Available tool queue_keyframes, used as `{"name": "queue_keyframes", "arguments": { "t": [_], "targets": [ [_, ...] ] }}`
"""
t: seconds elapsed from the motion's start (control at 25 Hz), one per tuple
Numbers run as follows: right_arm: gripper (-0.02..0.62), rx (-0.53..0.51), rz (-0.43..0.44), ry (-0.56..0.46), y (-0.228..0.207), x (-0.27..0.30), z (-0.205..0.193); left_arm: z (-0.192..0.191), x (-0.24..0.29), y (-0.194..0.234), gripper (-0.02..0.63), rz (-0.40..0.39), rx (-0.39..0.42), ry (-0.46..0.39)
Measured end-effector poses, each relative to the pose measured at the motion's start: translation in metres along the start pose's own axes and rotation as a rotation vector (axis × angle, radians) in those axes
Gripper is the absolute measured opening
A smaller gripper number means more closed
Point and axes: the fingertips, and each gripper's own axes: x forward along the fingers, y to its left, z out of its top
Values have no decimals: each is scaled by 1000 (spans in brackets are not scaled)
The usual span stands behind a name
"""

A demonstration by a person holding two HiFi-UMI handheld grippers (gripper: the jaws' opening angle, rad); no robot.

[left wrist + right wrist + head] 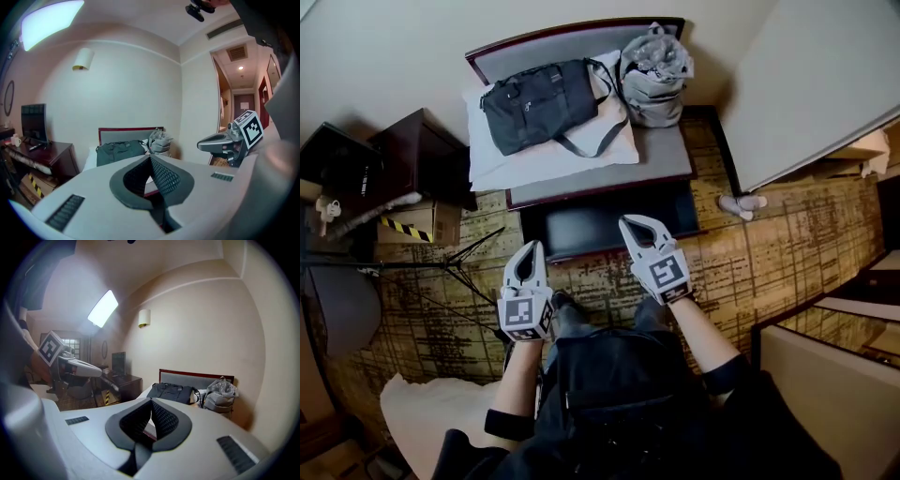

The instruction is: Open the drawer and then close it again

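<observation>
A yellow-brown patterned carpet (769,253) covers the floor. On it, against the pale wall, stands a luggage bench (666,150) with a grey padded top and a dark red wood frame. A white pillow (516,167) lies on the bench's left part, and a black duffel bag (539,103) rests on the pillow with its strap trailing right. A grey bag (654,80) stands upright just beside it at the bench's right end. No brand can be read on either bag.

The drawer (600,230) is the dark panel under the bench's front edge. From the head view I cannot tell whether it is fully pushed in.

To the left is a dark wood table (417,155) carrying a black screen (33,123). Below it sits a cardboard box (427,217) with a strip of yellow-and-black striped tape (405,228) (a pattern, no words).

The person stands in front of the bench in dark sleeves. The left claw (532,247) and right claw (628,225) are both held in the air, well apart from each other and clear of the drawer. Each gripper view shows its ribbed pads pressed together at the tip with nothing between them. Each cube (523,314) bears black-and-white square markers, not letters.
</observation>
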Motion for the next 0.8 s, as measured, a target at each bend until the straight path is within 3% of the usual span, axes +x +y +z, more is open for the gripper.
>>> {"name": "queue_keyframes", "arguments": {
  "t": [0.6, 0.8],
  "targets": [
    [0, 28, -35, 13, -4, -21, -14, 4, 1, -26, 2, -70, 49, -6],
    [0, 61, -33, 71, 2, -21, -47, 2, 5, -34, 2, -94, 66, -18]
  ]
}}
